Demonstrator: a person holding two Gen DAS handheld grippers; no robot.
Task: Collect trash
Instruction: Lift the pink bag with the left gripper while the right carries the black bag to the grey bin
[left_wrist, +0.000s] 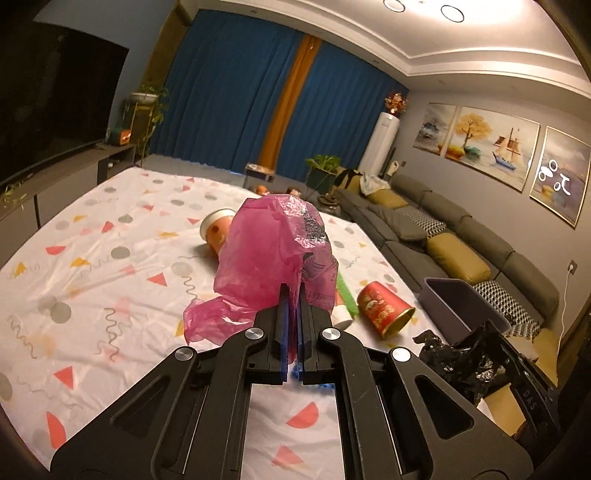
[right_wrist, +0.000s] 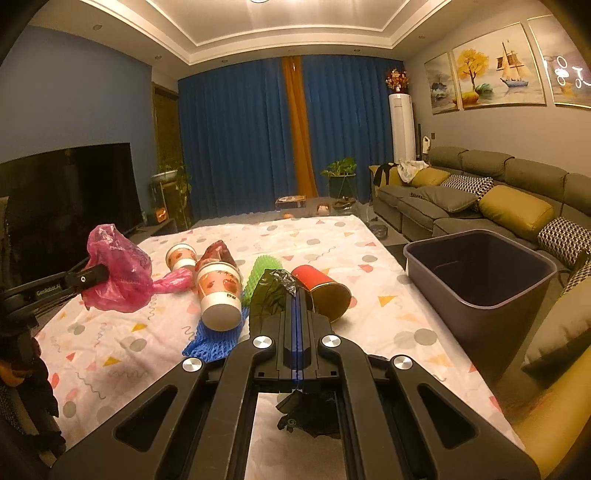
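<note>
My left gripper is shut on a crumpled pink plastic bag, which hangs lifted above the patterned sheet. The right wrist view shows the same bag at the left, off the sheet. My right gripper is shut on a dark plastic bag that also trails under its body. On the sheet lie two paper cups, a red cup on its side, a green foam net and a blue foam net.
A grey bin stands open at the sheet's right edge, beside the sofa. A television is on the left, with blue curtains and potted plants behind. A reddish wrapper lies between the cups.
</note>
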